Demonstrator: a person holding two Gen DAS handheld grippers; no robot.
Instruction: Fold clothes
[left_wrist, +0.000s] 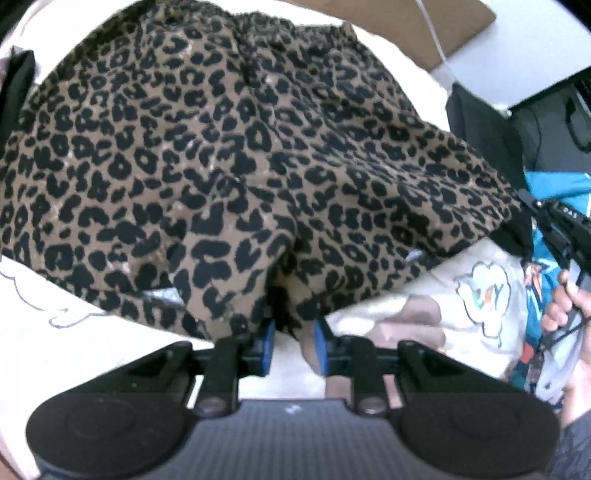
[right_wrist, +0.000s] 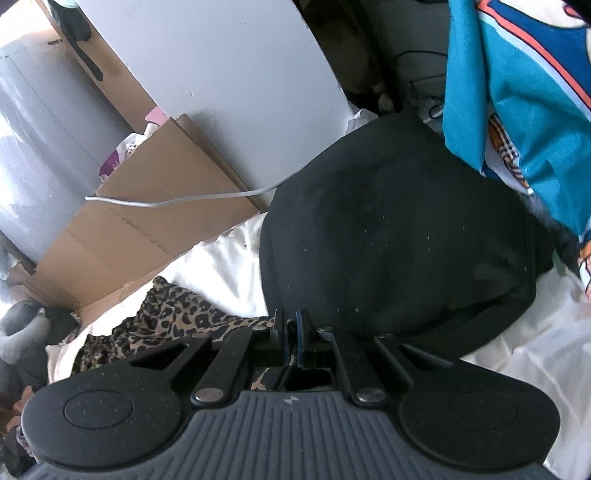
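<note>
Leopard-print garment (left_wrist: 258, 155), thin and creased, lies across the white bedding (left_wrist: 55, 350). Left gripper (left_wrist: 293, 338) at 6 o'clock: blue pads parted, hem hanging loosely between them. Right gripper (right_wrist: 291, 334): pads pinched on a fabric corner, black cloth (right_wrist: 399, 240) at 12 o'clock.

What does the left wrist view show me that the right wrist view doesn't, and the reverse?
Left wrist only: the leopard-print garment spread wide, its hem between the left gripper's parted jaws, and the right gripper pinching its far edge.

Right wrist only: a black garment, cardboard boxes and a white cable.

Both: the leopard print, the white bedding and a teal printed fabric.
</note>
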